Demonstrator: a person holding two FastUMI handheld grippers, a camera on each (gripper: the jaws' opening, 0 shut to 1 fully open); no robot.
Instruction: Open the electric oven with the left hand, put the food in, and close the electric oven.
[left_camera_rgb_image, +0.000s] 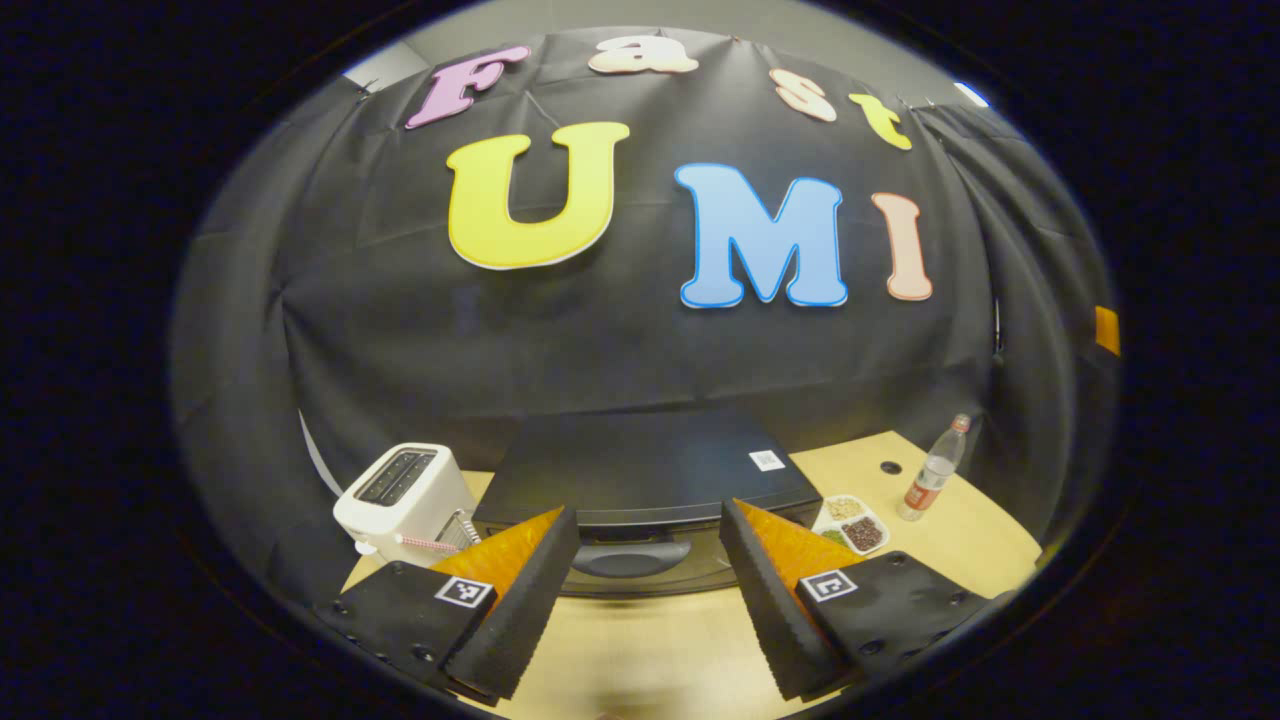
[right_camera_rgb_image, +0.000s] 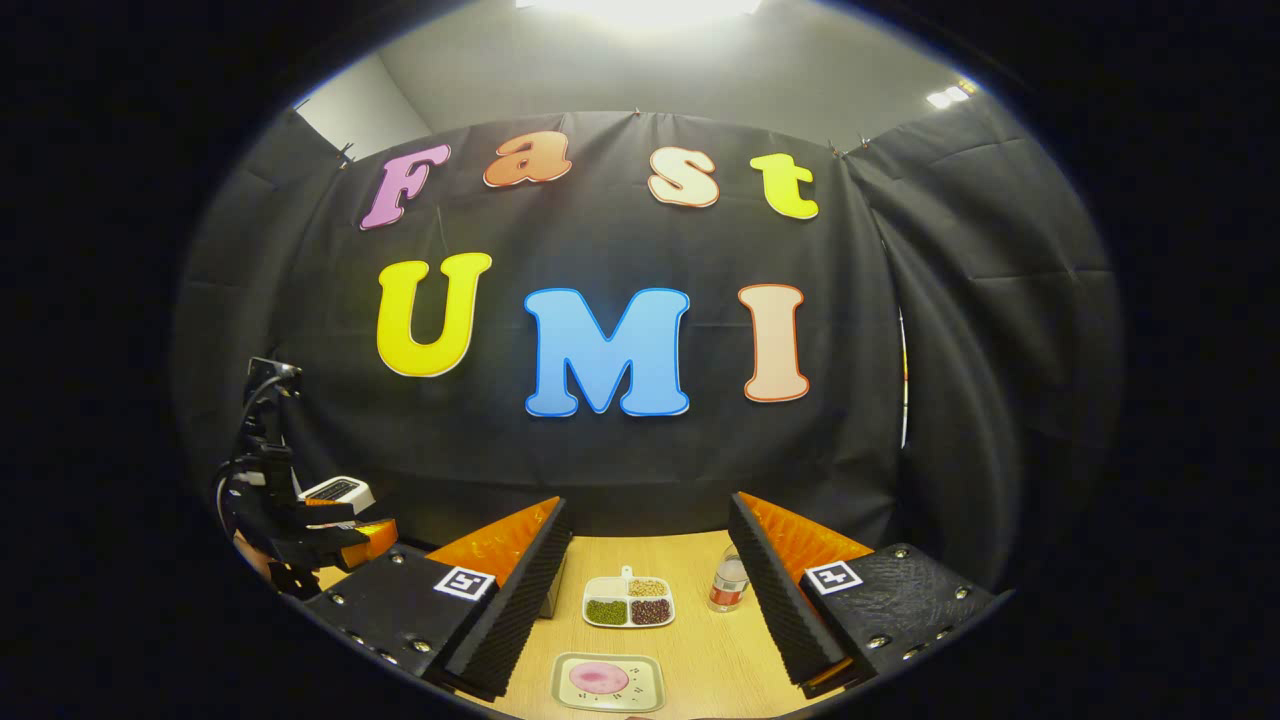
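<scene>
1. The electric oven (left_camera_rgb_image: 645, 480) stands on the bench (left_camera_rgb_image: 650, 650) with its door closed, straight ahead of the left gripper (left_camera_rgb_image: 648, 600); its dark handle (left_camera_rgb_image: 630, 555) lies between the spread, empty fingers.
2. The step in hand looks to be the reach for that handle: I would come in level and centred, close both fingers fully on it, then pull along the door's hinge arc rather than straight back.
3. The toaster (left_camera_rgb_image: 405, 495) stands just beside the oven, so keep clear of it.
4. The right gripper (right_camera_rgb_image: 648, 610) hovers released over the bench, above the food, a pink piece on a small tray (right_camera_rgb_image: 608, 682).
5. It points level and forward, well placed to wait.
</scene>
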